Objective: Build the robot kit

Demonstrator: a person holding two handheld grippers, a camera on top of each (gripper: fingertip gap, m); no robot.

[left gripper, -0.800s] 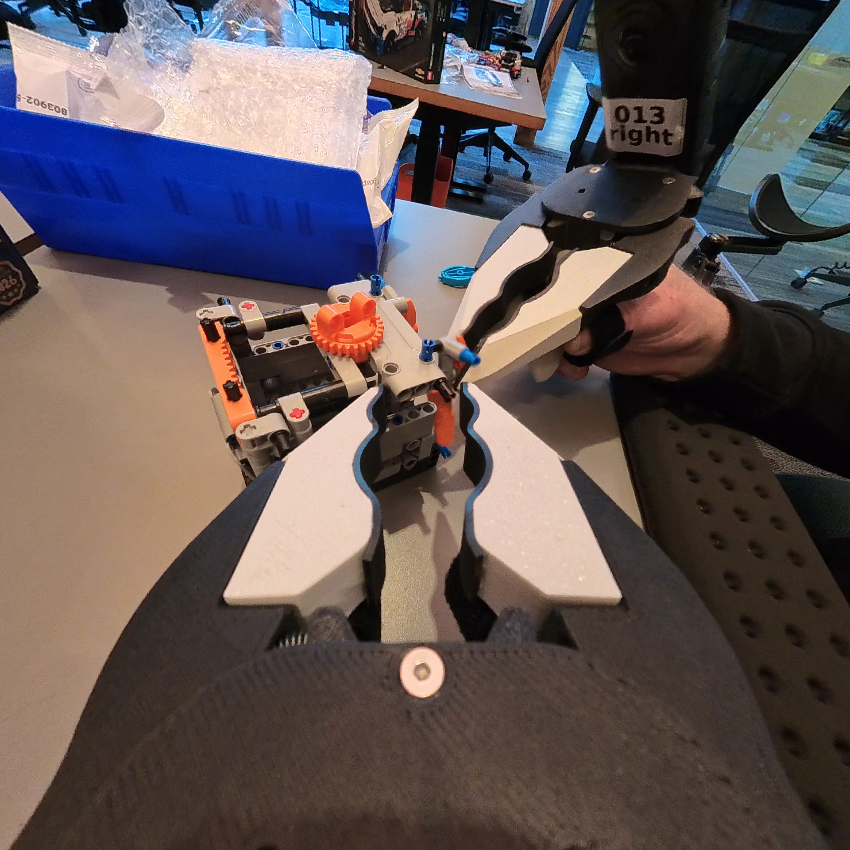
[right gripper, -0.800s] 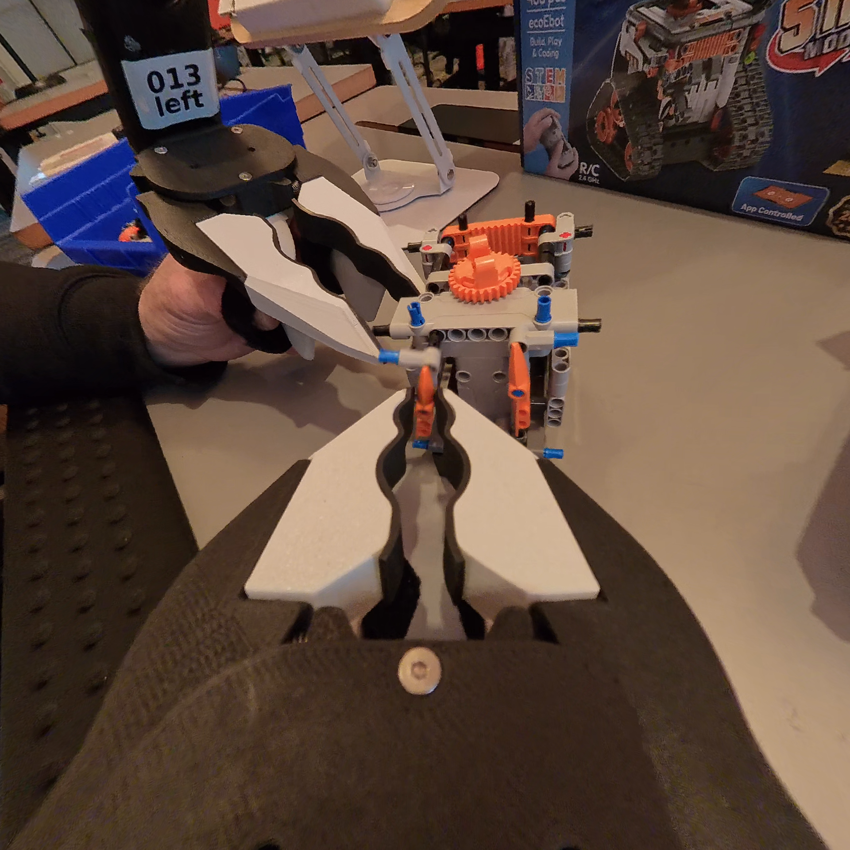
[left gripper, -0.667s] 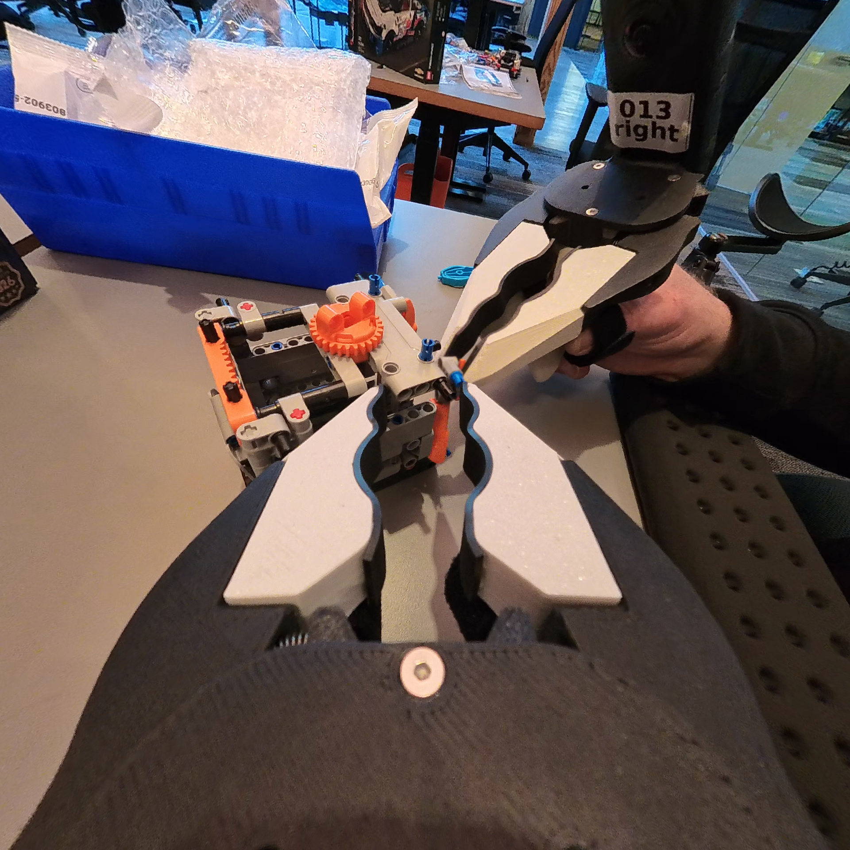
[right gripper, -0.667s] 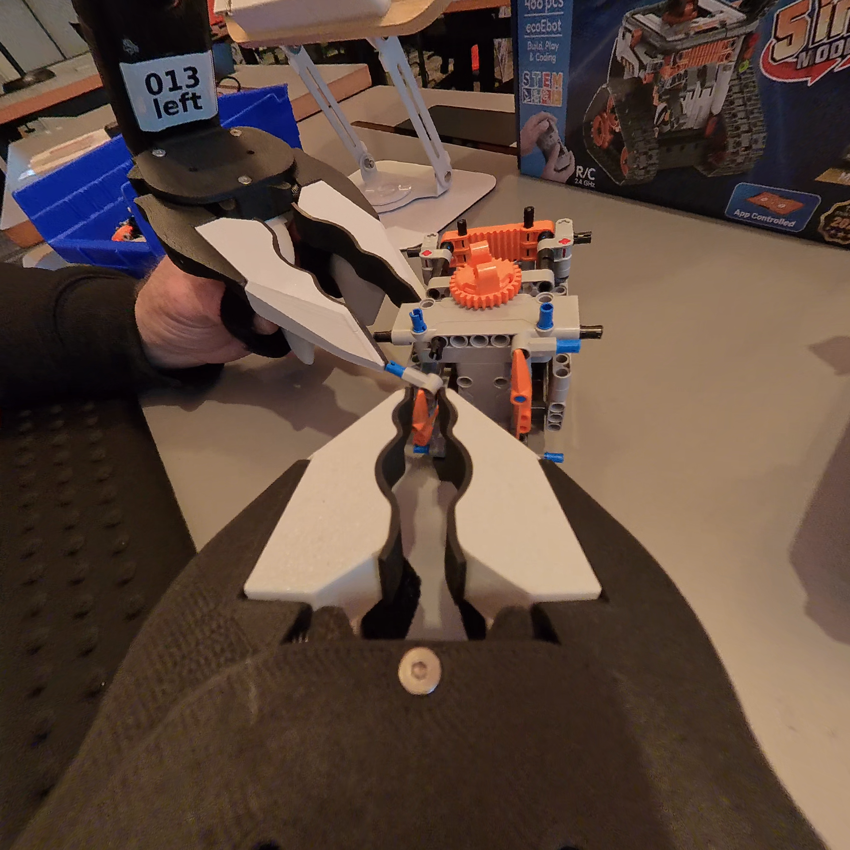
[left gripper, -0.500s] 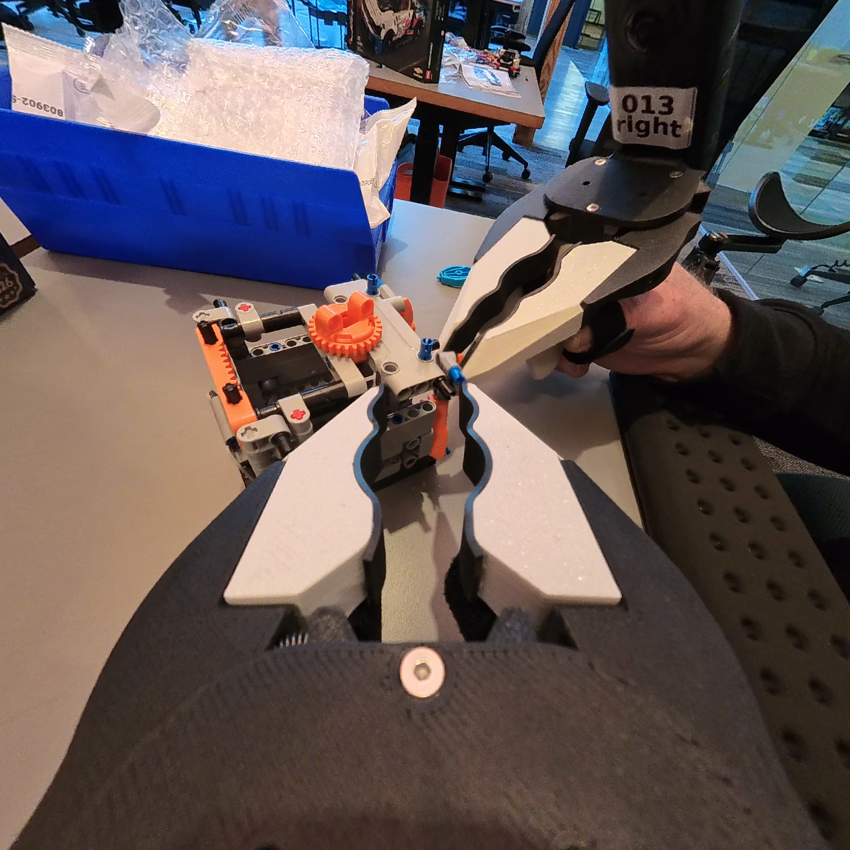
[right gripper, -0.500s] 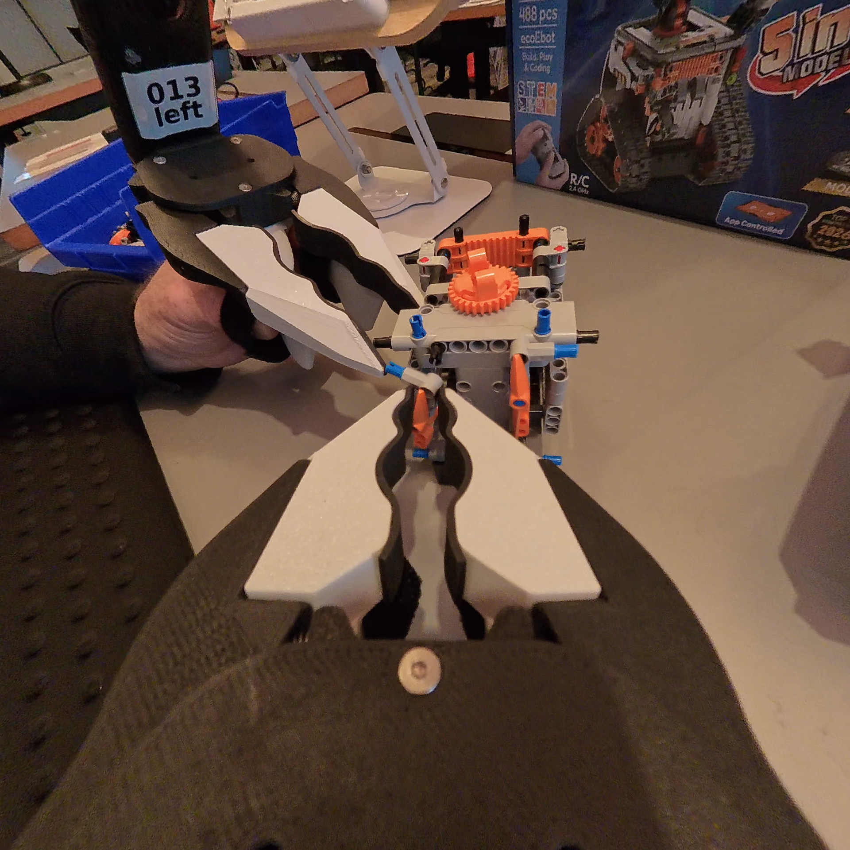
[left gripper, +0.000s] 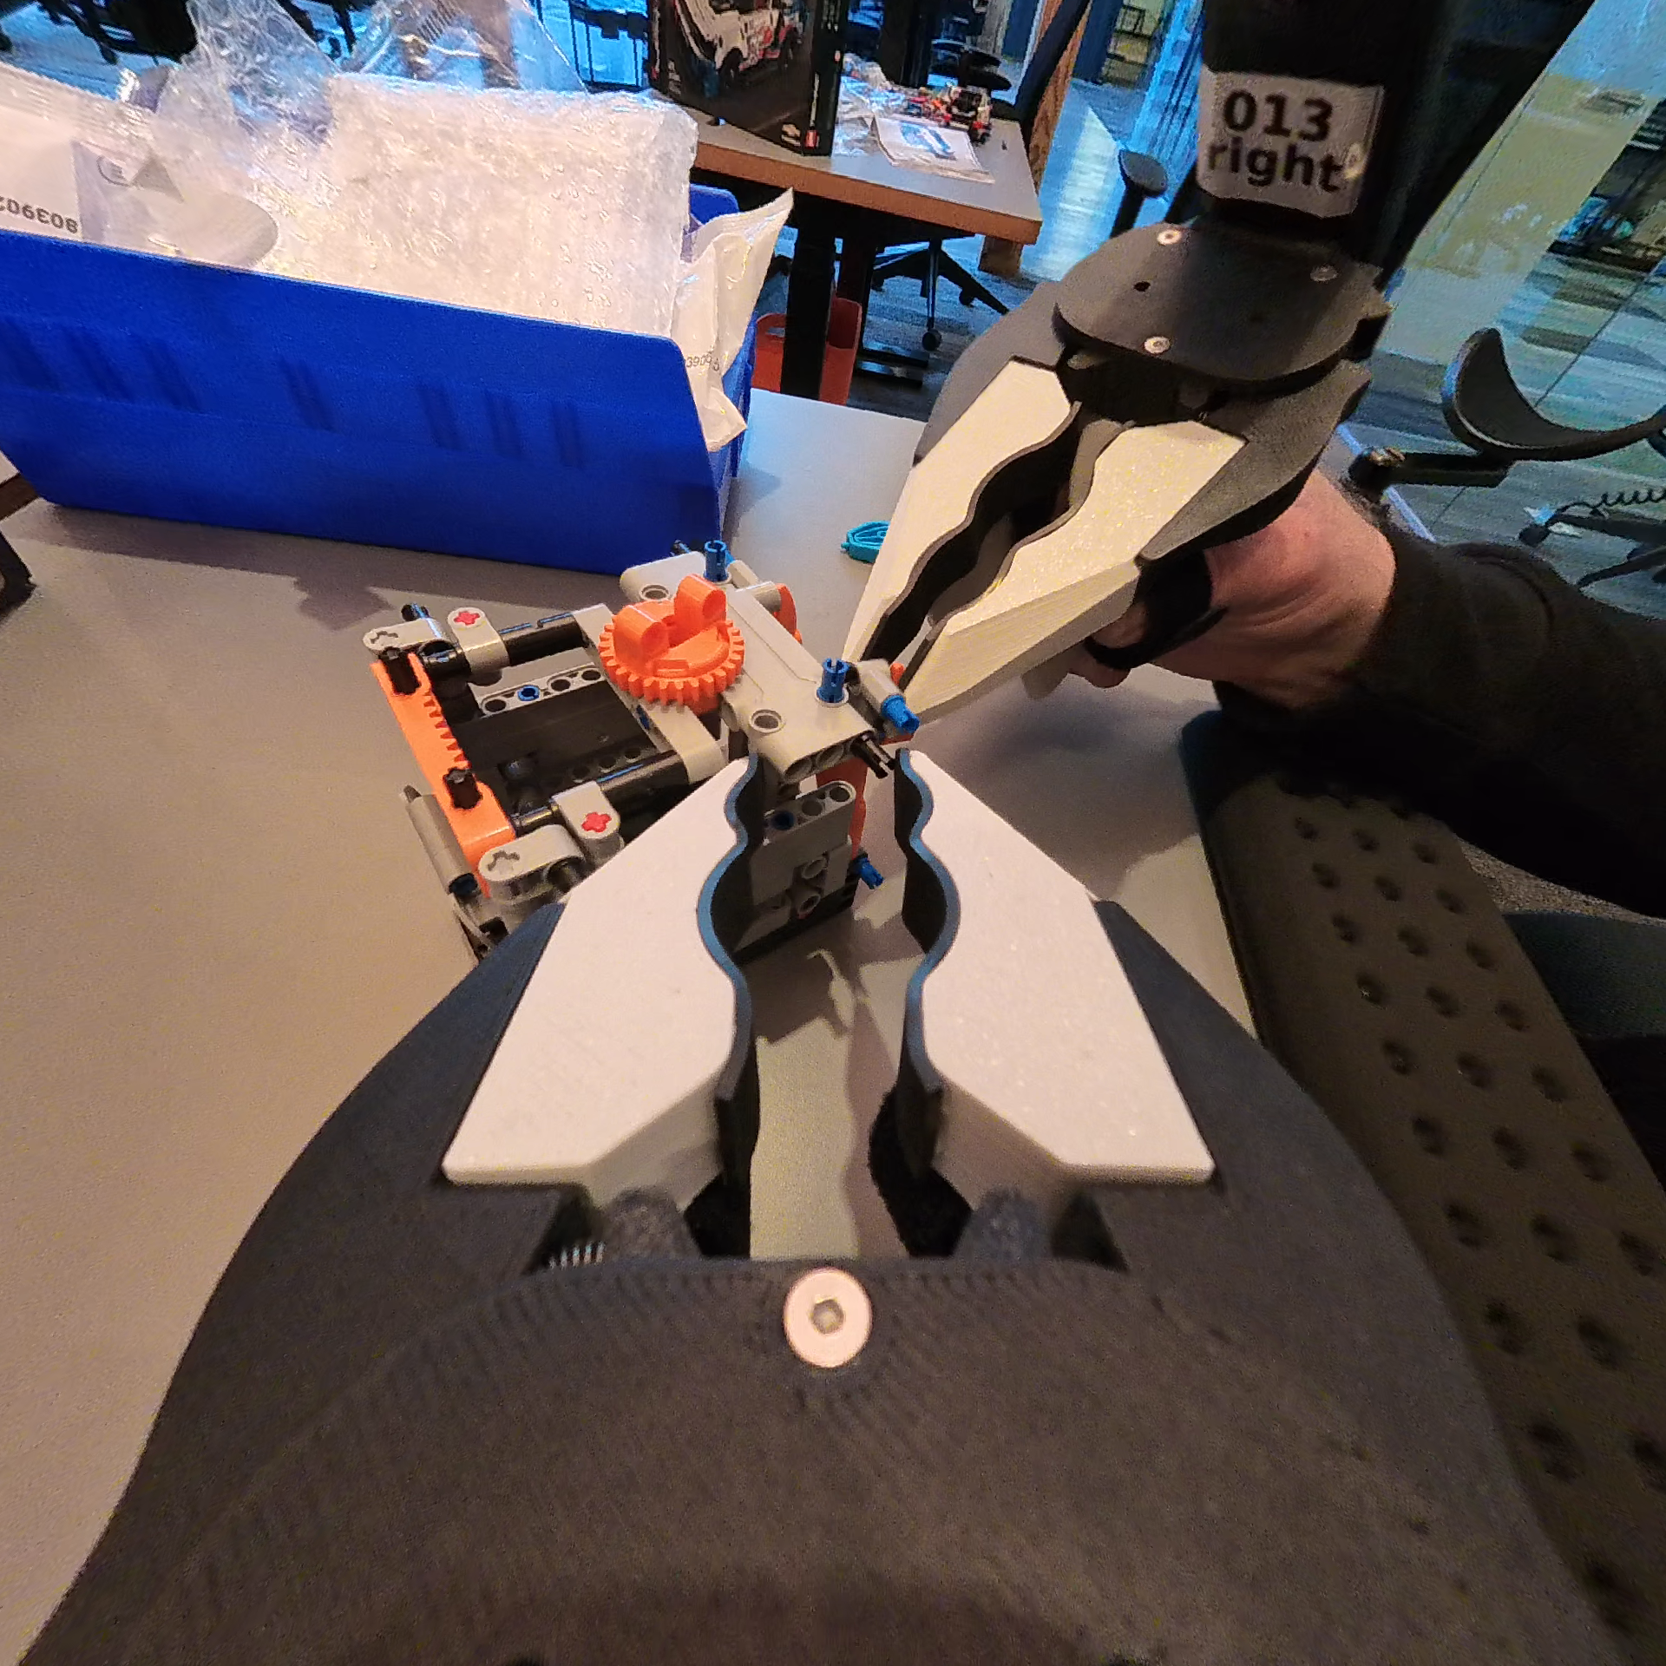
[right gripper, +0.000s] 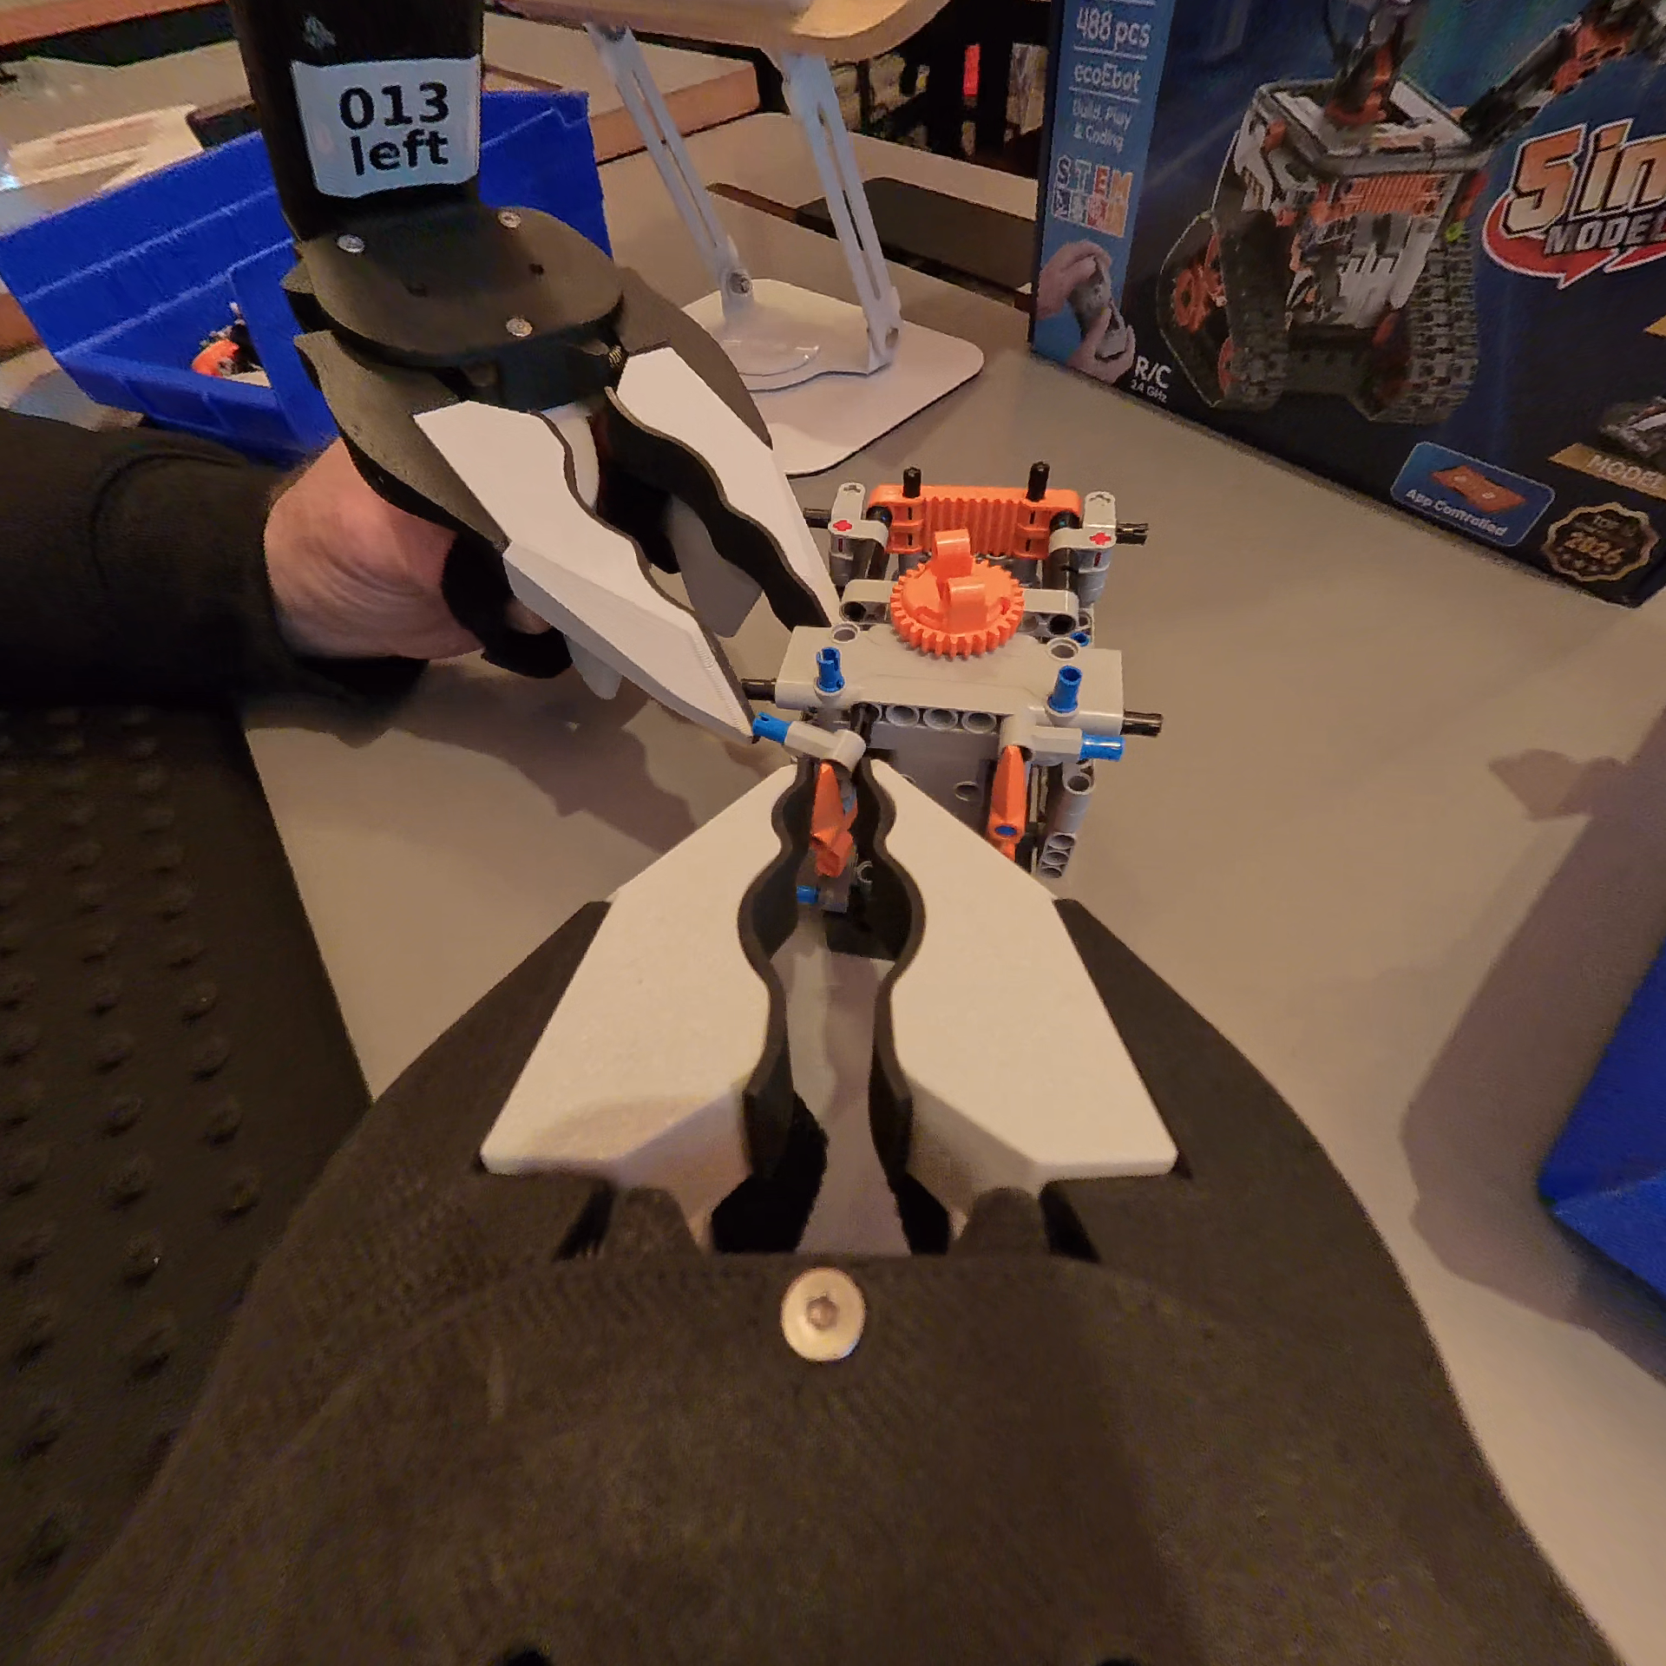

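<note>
A grey, black and orange brick model [left gripper: 541, 712] with an orange gear [left gripper: 672, 649] on top stands on the grey table [left gripper: 180, 856]. My left gripper [left gripper: 825, 766] is shut on the model's near corner block. In the right wrist view it [right gripper: 789, 676] straddles that corner of the model [right gripper: 947, 685]. My right gripper [right gripper: 834, 771] is shut on a small grey connector [right gripper: 816, 739] with a blue pin and holds it against the model's corner, just above an orange strut [right gripper: 825, 816]. In the left wrist view the right gripper [left gripper: 888, 685] pinches the connector [left gripper: 876, 690] from the right.
A blue bin [left gripper: 361, 433] full of bubble wrap stands behind the model. A toy kit box [right gripper: 1352, 225] and a white stand base [right gripper: 856, 379] sit at the back. A black perforated mat [left gripper: 1442, 1082] lies along the table's edge. Another blue bin's corner [right gripper: 1614, 1163] shows at right.
My right gripper has brought the grey connector a little closer, tilted it, then levelled it against the model's corner. My left gripper has kept its hold on the model.
</note>
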